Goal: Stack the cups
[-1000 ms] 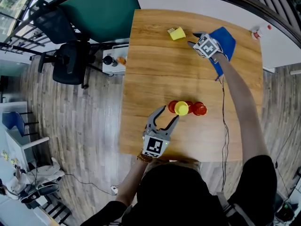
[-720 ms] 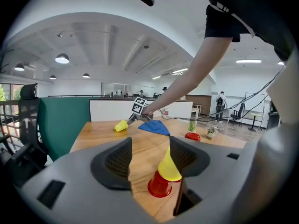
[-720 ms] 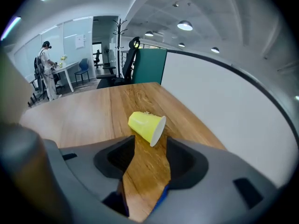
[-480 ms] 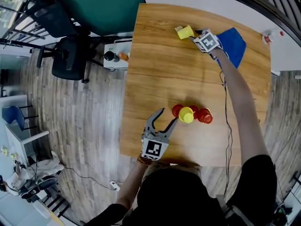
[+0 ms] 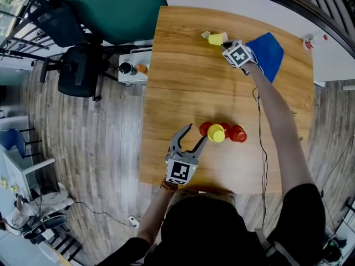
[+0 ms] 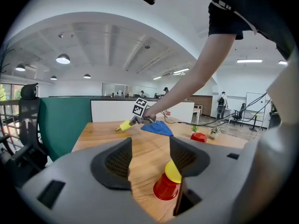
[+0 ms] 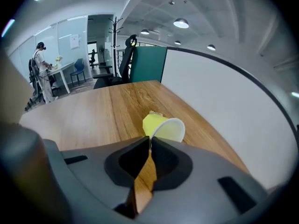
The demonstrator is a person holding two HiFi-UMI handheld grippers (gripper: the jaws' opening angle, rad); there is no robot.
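Far across the wooden table (image 5: 183, 87), a yellow cup (image 5: 216, 38) (image 7: 163, 127) lies tipped on its side. My right gripper (image 5: 224, 42) (image 7: 150, 141) is closing its jaws, and they pinch the cup's white rim. Mid-table stands a cluster: a red cup (image 5: 205, 128) (image 6: 166, 187), a yellow cup (image 5: 216, 133) (image 6: 174, 171) leaning on it, and another red cup (image 5: 237, 133) (image 6: 198, 136) to the right. My left gripper (image 5: 195, 134) (image 6: 150, 155) hangs open just short of this cluster with nothing between its fingers.
A blue cloth (image 5: 266, 51) (image 6: 157, 128) lies at the far right, under my right forearm. Left of the table are a green partition (image 5: 125, 13), a black office chair (image 5: 77, 73) and a small white cart (image 5: 133, 71). The table's near edge runs just behind my left gripper.
My right gripper has reached left to the far yellow cup and closed its jaws on the rim. The left gripper has stayed put, open, by the cluster.
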